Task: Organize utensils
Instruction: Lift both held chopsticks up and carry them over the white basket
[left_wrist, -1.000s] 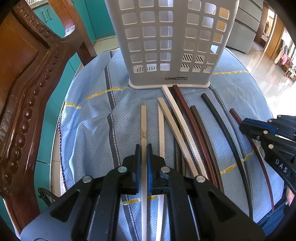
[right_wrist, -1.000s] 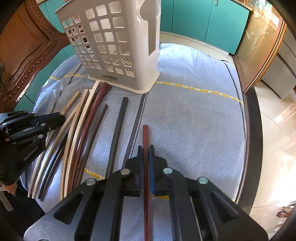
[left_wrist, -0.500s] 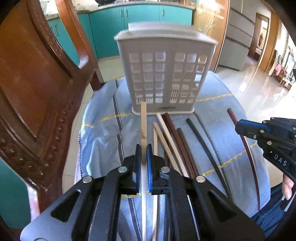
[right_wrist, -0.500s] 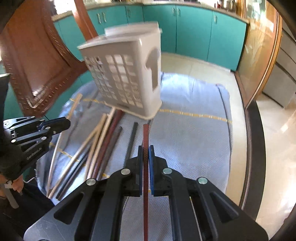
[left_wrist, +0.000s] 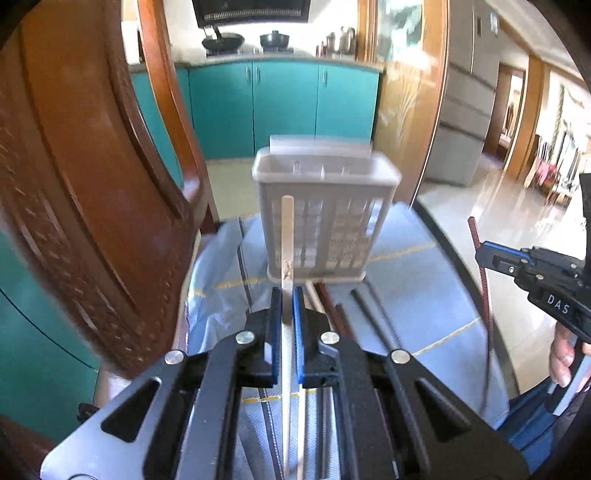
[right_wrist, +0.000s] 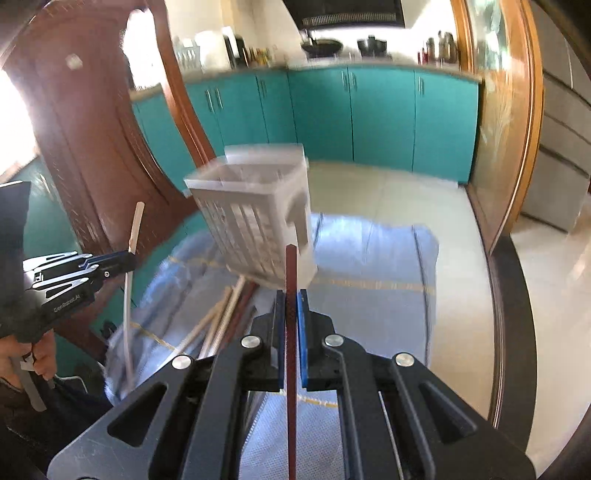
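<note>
Both tongs are rising off the desk (left_wrist: 424, 266), the left tongs (left_wrist: 287, 295) still clamping the pale chopstick (left_wrist: 286, 229), the right tongs (right_wrist: 291, 299) the reddish-brown chopstick (right_wrist: 291, 266).

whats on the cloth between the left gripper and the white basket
In the left wrist view, the remaining chopsticks lie on the blue cloth between the left gripper and the white basket.
</note>
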